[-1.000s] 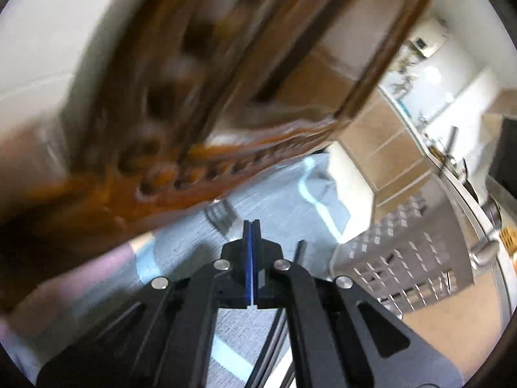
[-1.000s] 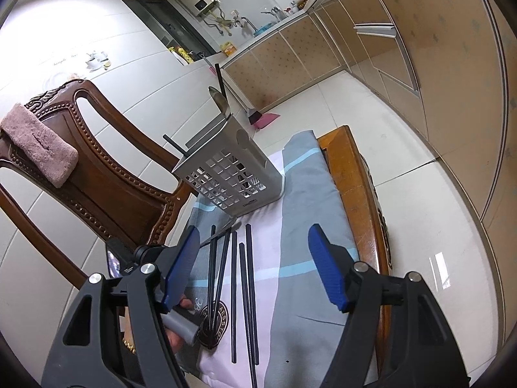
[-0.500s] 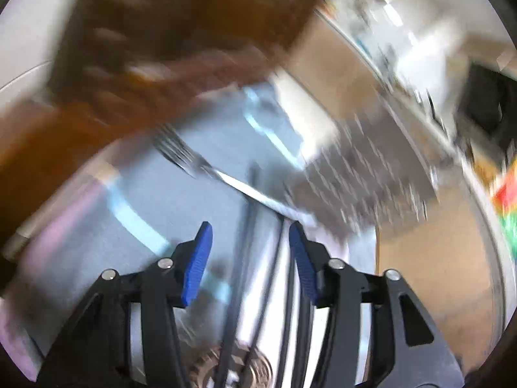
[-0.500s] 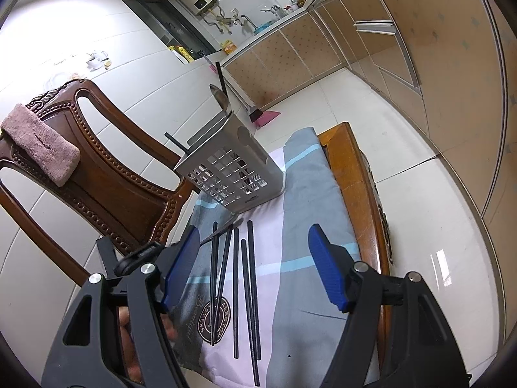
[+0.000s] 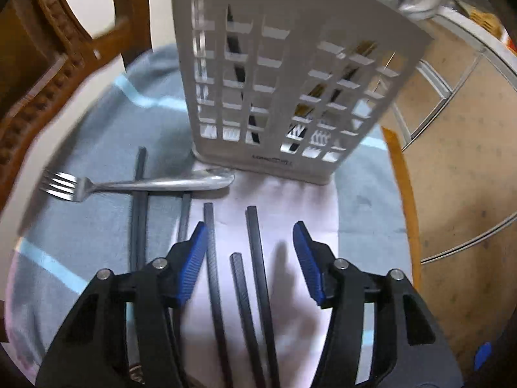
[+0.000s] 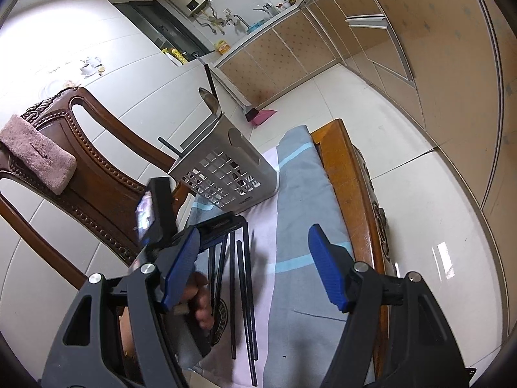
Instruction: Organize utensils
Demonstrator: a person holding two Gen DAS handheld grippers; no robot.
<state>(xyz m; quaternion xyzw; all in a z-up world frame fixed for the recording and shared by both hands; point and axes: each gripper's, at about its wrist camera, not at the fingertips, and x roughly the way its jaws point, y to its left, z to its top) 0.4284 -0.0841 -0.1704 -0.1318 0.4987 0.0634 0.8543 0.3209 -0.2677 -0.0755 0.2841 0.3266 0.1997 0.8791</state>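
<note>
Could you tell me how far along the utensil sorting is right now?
Partly done: the grey caddy already holds a spoon and a few dark sticks. Nothing is in hand: the left gripper, jaws closing, hovers over loose black chopsticks; the right gripper is open. The fork and chopsticks remain on the cloth.

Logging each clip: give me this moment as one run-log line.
left tool: empty, closing above chopsticks | right tool: open, empty | fork: on cloth across chopsticks | caddy: upright

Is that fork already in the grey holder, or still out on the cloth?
Out. The fork lies flat on the cloth, across a black chopstick, just in front of the holder.
</note>
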